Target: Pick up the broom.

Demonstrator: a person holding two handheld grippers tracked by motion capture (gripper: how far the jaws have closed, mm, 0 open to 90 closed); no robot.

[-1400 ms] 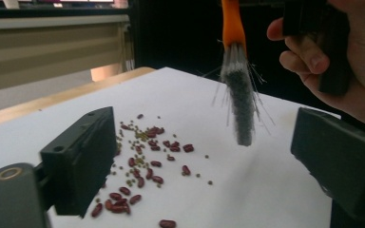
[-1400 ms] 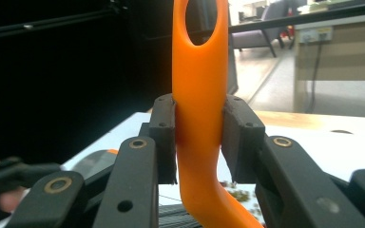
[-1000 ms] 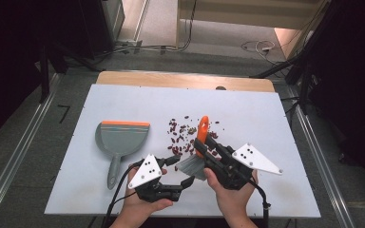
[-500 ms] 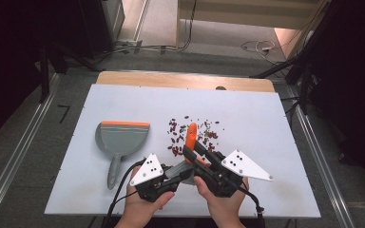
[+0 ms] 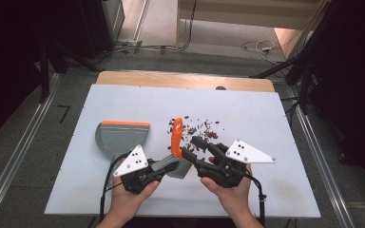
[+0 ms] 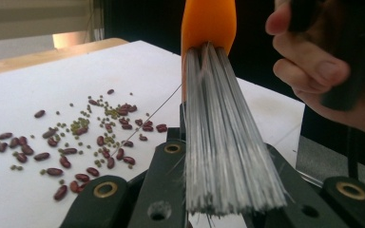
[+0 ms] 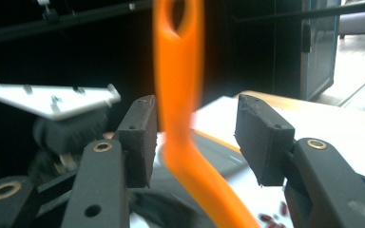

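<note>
Now, a handover of the brush:
Left gripper (image 5: 164, 165): we have it pinching the brush's grey bristles (image 6: 228, 156), jaws just closed on them.
Right gripper (image 7: 195, 142): jaws just opening, spread either side of the orange handle (image 7: 178, 95), pads off it.
Brush axis: handle rises up and away from us, towards the beans (image 5: 202, 128) on the bench (image 5: 275, 123).
Dustpan (image 5: 121, 137): left of the brush, nearer our left hand.

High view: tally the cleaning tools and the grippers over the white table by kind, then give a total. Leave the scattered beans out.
Brush: 1
Dustpan: 1
Grippers, left gripper and right gripper: 2
Total: 4
</note>
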